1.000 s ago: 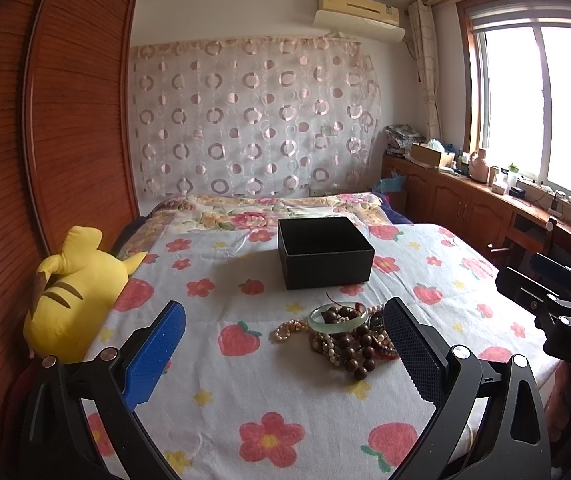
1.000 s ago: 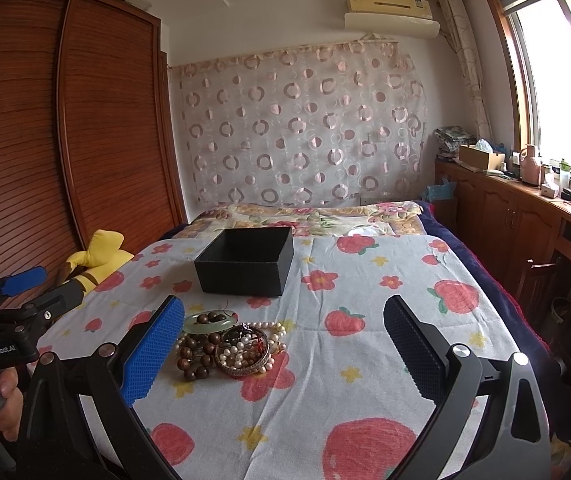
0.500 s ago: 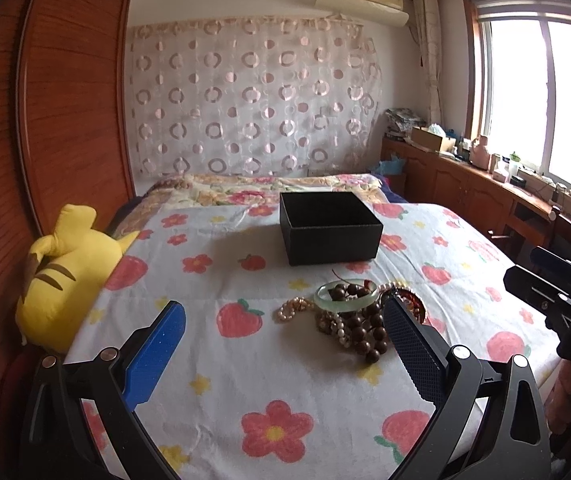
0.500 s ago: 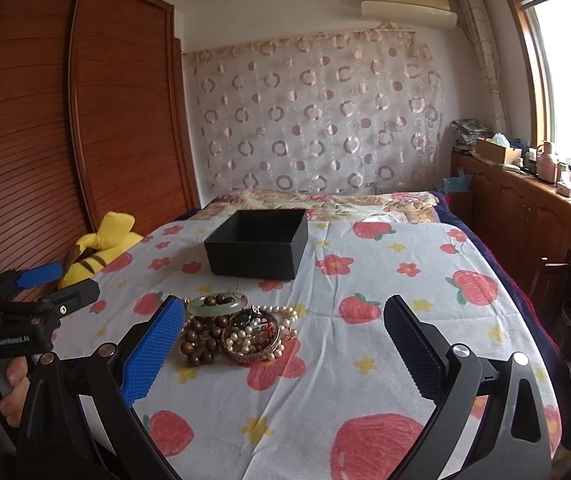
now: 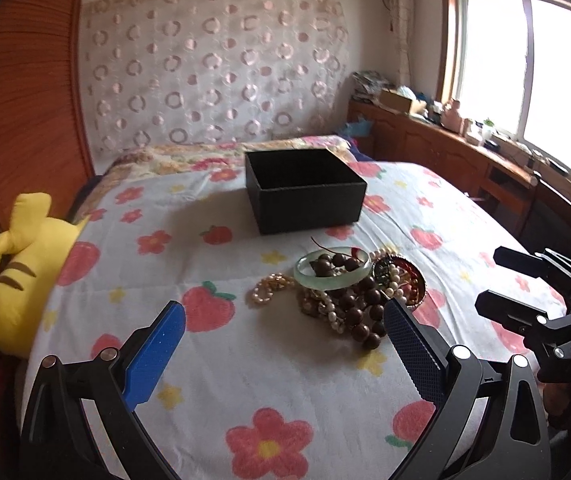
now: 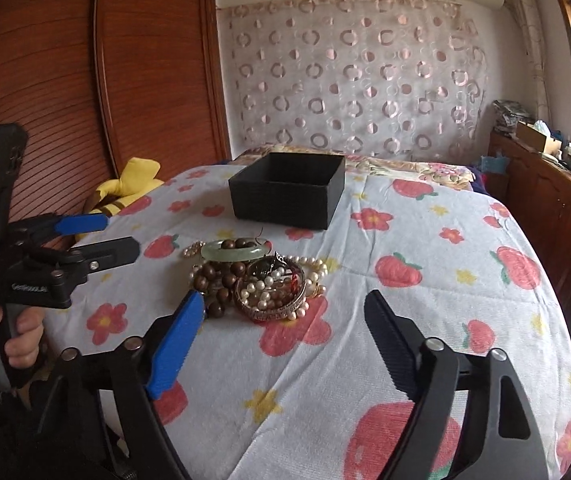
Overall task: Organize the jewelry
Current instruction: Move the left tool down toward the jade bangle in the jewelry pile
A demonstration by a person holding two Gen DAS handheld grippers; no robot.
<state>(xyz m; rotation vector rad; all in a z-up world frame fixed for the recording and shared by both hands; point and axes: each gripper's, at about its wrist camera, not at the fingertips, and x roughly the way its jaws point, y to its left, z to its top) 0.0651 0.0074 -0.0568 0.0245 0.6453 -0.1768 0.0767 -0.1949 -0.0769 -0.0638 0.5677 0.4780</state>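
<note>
1. Two grippers hang over the bed with their fingers spread wide and holding nothing: the left gripper (image 5: 283, 324) and the right gripper (image 6: 285, 312). Both sit nearer the jewelry than a second ago.
2. Just past the fingertips lies the jewelry pile (image 5: 341, 288) on the strawberry-print bedspread (image 5: 245, 360), larger in view than before, at about 1 o'clock from the left gripper and 11 o'clock from the right.
3. On the pile's far edge rests a pale green bangle (image 6: 235, 251), touching dark wooden beads (image 5: 359, 308) and pearls (image 6: 263, 288).
4. Farther off, at 12 o'clock, stands the open black box (image 5: 305, 190), unmoved, apart from the pile.
5. At 9 o'clock a yellow plush toy (image 5: 25, 264) lies at the bed's edge.
</note>
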